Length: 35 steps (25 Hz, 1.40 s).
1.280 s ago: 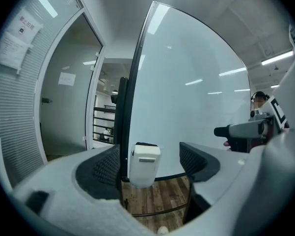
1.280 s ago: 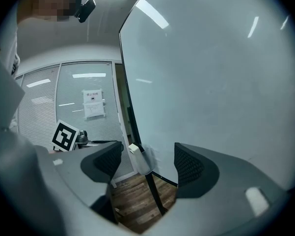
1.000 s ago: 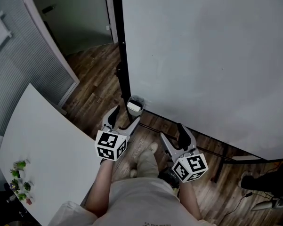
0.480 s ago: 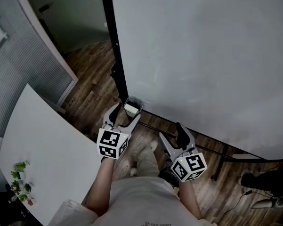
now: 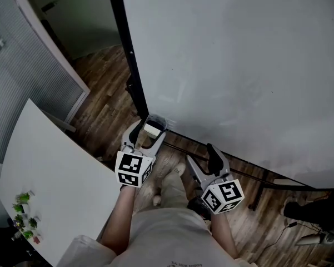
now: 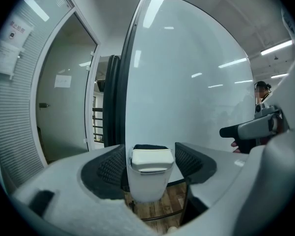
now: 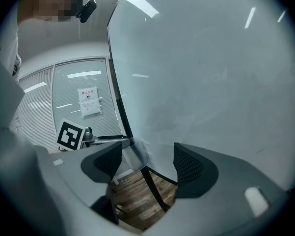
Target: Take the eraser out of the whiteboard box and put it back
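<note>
A small white box (image 5: 155,121) hangs at the lower left corner of the whiteboard (image 5: 239,65), and the white eraser (image 5: 151,129) stands in it. My left gripper (image 5: 147,136) reaches up to it, one finger on each side. In the left gripper view the eraser (image 6: 152,160) and box (image 6: 146,183) sit between the dark pads (image 6: 109,168); the jaws have just been closing, with thin gaps left beside the box. My right gripper (image 5: 203,157) hangs open and empty to the right, below the board; its view shows the box (image 7: 136,154) off to the left.
The whiteboard's black frame post (image 5: 125,54) runs up on the left and its stand bar (image 5: 233,168) crosses the wood floor. A white table (image 5: 50,171) with small plants (image 5: 23,216) lies at the left, before a blinds partition (image 5: 16,71). Dark shoes (image 5: 311,210) show at right.
My left gripper has come forward to the box, so its fingers now flank the eraser, and they stand narrower. The right gripper has kept its place.
</note>
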Each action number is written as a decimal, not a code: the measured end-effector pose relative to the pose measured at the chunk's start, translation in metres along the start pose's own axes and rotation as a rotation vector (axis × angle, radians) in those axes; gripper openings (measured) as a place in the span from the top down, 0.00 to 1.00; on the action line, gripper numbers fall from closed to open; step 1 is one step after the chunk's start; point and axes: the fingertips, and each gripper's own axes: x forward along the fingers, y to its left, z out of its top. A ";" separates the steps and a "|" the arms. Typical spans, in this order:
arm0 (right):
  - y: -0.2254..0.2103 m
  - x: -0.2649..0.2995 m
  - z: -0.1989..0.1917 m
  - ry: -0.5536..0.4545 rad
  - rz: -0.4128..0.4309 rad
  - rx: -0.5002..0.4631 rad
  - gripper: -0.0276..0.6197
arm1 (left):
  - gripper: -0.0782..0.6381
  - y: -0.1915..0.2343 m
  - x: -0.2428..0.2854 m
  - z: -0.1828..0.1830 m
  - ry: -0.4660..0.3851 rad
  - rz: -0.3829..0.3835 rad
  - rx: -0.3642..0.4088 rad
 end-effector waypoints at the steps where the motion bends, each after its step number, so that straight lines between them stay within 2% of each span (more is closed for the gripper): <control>1: -0.002 0.001 -0.001 0.002 -0.002 0.001 0.44 | 0.46 0.000 0.002 0.000 0.000 0.004 0.010; 7: -0.008 0.004 -0.004 0.009 -0.007 0.009 0.44 | 0.52 0.001 0.005 0.001 -0.007 0.031 0.057; 13: -0.011 0.003 -0.006 0.014 -0.010 0.010 0.45 | 0.53 -0.001 0.004 0.003 -0.021 0.043 0.084; 22: -0.017 0.000 -0.005 0.010 -0.016 0.013 0.45 | 0.53 -0.001 0.006 0.001 -0.016 0.040 0.088; 35: -0.017 -0.004 -0.005 0.004 -0.016 0.012 0.46 | 0.53 0.003 0.003 0.005 -0.039 0.048 0.052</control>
